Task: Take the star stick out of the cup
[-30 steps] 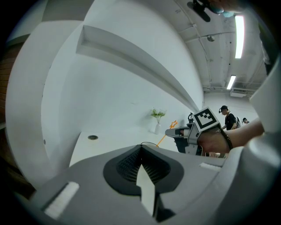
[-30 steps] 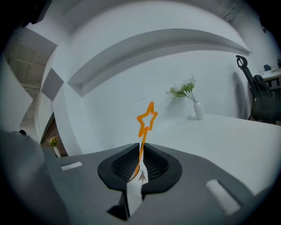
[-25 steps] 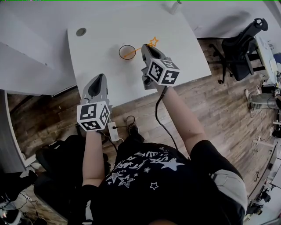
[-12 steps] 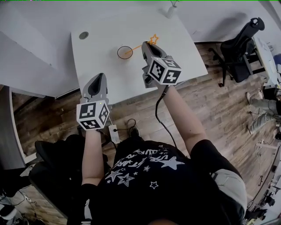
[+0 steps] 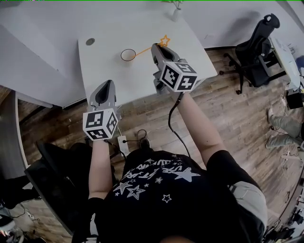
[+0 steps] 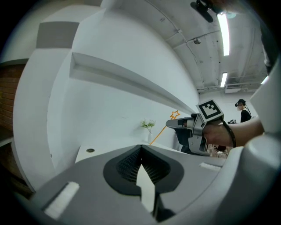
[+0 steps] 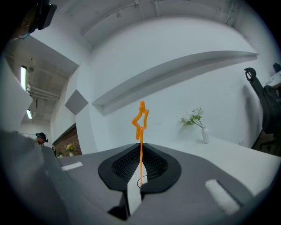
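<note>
A cup [image 5: 128, 55] with a dark rim stands on the white table [image 5: 109, 76]. The orange star stick [image 5: 164, 41] leans out of it to the right, its lower end still at the cup. My right gripper [image 5: 155, 47] has its jaws shut on the stick just below the star. In the right gripper view the star stick [image 7: 140, 118] rises from between the jaw tips, and the cup [image 7: 141, 181] shows small below them. My left gripper [image 5: 105, 90] is shut and empty at the table's near edge, well short of the cup. The left gripper view shows the right gripper [image 6: 172, 125] under the star.
A small vase of flowers [image 5: 176, 8] stands at the table's far edge, and a round cable hole [image 5: 90, 42] is at its far left. An office chair [image 5: 259, 42] stands to the right. A power strip [image 5: 122, 142] and cables lie on the wooden floor.
In the head view the table and cup have slid up and left and look smaller. The right gripper's tip stays on the stick throughout. The left gripper has not moved.
</note>
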Available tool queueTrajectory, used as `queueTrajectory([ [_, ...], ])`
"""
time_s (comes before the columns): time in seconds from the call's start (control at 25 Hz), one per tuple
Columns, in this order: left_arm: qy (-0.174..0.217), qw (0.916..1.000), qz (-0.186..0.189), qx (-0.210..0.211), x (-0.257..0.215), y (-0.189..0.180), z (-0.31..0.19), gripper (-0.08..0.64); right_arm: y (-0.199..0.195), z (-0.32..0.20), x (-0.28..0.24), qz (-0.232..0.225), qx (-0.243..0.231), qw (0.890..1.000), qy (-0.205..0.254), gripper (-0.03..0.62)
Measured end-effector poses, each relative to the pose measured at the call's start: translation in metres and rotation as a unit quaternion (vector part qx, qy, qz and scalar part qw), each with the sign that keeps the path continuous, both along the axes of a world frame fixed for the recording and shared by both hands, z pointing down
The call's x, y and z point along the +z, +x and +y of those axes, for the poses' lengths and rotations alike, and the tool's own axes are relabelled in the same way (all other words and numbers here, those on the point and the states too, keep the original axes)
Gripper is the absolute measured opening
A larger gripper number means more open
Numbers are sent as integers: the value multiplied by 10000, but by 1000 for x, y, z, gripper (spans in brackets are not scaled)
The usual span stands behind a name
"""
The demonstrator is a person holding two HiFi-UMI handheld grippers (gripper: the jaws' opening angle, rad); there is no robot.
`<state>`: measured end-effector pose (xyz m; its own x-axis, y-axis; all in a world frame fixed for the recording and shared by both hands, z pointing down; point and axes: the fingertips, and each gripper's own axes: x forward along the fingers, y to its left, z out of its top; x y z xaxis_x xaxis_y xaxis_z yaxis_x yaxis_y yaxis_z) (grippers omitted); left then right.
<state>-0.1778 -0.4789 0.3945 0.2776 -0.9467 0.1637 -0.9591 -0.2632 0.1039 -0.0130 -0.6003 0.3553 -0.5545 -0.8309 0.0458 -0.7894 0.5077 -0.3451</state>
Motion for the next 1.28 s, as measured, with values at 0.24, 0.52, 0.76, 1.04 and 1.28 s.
queueTrajectory([
  [0.24,50,10000,-40,-30,-11,21,36,3,26,42,-12,-11,-96,9999,59,31],
  [0.52,101,9999,-67,-24,-10,51,86,3,59,100,-2,36,-146,9999,15,31],
  [0.76,128,9999,-18,27,-15,76,122,3,82,142,0,21,-193,9998,-34,31],
  [1.04,153,9999,-56,32,-16,99,169,3,109,198,6,69,-191,9998,-33,31],
  [1.28,106,9999,-13,-28,-10,109,205,3,122,236,15,128,-236,9996,-111,31],
])
